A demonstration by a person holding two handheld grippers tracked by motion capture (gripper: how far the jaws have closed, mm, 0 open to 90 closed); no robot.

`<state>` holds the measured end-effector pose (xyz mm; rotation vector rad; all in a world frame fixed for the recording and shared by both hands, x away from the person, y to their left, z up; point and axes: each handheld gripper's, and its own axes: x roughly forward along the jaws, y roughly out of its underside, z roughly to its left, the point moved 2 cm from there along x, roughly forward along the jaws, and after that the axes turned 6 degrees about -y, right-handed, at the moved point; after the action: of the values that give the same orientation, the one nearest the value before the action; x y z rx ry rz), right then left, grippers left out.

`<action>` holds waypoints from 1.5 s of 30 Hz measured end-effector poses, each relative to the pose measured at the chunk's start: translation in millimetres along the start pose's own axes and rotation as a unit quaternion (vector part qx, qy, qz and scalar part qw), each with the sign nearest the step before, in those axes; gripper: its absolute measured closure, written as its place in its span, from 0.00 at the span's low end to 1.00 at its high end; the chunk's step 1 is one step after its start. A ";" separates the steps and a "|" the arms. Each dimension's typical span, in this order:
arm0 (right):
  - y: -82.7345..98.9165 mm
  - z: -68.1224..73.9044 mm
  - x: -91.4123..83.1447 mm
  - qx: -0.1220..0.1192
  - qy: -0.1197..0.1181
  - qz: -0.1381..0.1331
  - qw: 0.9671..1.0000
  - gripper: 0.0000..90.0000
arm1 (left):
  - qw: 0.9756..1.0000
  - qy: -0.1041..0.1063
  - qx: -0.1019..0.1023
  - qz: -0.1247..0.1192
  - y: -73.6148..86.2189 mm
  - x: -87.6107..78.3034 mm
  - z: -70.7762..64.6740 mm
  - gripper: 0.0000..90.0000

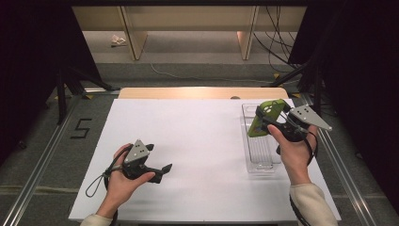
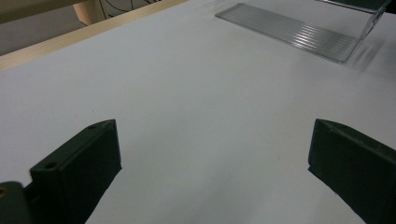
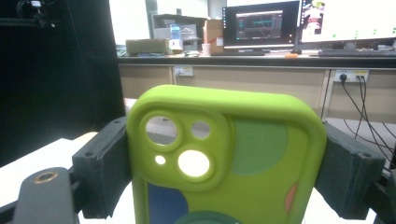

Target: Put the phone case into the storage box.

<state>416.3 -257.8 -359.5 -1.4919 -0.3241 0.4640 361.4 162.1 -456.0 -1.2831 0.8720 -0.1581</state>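
A lime-green phone case (image 1: 265,118) with camera cut-outs is held up above the table at the right, my right gripper (image 1: 269,123) shut on its two long edges. In the right gripper view the phone case (image 3: 233,158) stands upright between the black pads (image 3: 105,168), its back towards the camera. Below it lies a clear plastic tray (image 1: 258,141) with a ribbed floor. My left gripper (image 1: 165,168) rests low over the white table top (image 1: 188,136) at the front left, jaws wide apart with nothing between them. The left gripper view has the clear tray (image 2: 299,30) far off.
The white board ends in a wooden strip (image 1: 202,92) at the back. Metal rails (image 1: 42,160) run along both sides on the floor, with black stands (image 1: 61,89) and cables (image 1: 277,42) behind. A monitor (image 3: 260,23) and desk appear beyond in the right gripper view.
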 end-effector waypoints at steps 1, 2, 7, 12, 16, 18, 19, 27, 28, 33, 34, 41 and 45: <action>0.0 0.0 0.0 0.000 0.000 0.000 1.000 0.18 | 1.000 0.000 0.000 0.000 0.0 0.0 0.0 0.02; 0.6 -0.9 0.3 -0.001 0.001 0.000 1.000 0.18 | 1.000 -0.001 0.000 0.000 0.3 -0.3 0.6 0.02; 1.7 -3.1 0.7 0.000 0.006 0.003 1.000 0.18 | 1.000 -0.003 -0.002 0.000 2.4 -0.5 2.0 0.02; 2.1 -5.7 0.5 -0.005 0.015 0.005 1.000 0.18 | 1.000 -0.003 -0.003 -0.002 2.5 -0.8 2.4 0.02; 2.5 -8.5 1.1 -0.005 0.023 0.007 1.000 0.18 | 1.000 -0.003 -0.004 -0.001 3.1 -0.8 2.4 0.02; 2.6 -8.8 1.1 -0.006 0.023 0.008 1.000 0.18 | 1.000 -0.003 -0.004 -0.002 3.0 -1.0 2.7 0.02; 2.7 -9.3 1.2 -0.007 0.025 0.009 1.000 0.18 | 1.000 -0.004 -0.004 -0.003 2.9 -1.3 3.0 0.02; 3.9 -10.8 4.8 -0.015 0.032 0.017 0.999 0.18 | 1.000 -0.006 -0.006 -0.005 2.6 -2.8 4.5 0.02; 3.6 -11.0 5.3 -0.016 0.034 0.016 0.999 0.18 | 1.000 -0.006 -0.006 -0.005 2.8 -2.8 4.9 0.02; 3.4 -11.7 8.0 -0.017 0.038 0.018 0.999 0.18 | 1.000 -0.007 -0.005 -0.005 2.8 -2.8 5.0 0.02; 3.5 -12.0 8.5 -0.017 0.038 0.019 0.999 0.18 | 1.000 -0.007 -0.006 -0.005 2.9 -2.9 4.9 0.02; 5.3 -13.1 13.7 -0.020 0.043 0.024 0.999 0.18 | 1.000 -0.007 -0.007 -0.003 3.4 -2.0 4.6 0.02; 7.2 -13.2 17.3 -0.022 0.042 0.028 0.998 0.18 | 1.000 -0.008 -0.008 -0.001 4.5 -1.6 5.7 0.02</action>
<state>437.0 -260.8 -368.8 -1.5613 -0.2271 0.4403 362.5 168.8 -459.1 -1.2992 0.8599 -0.1436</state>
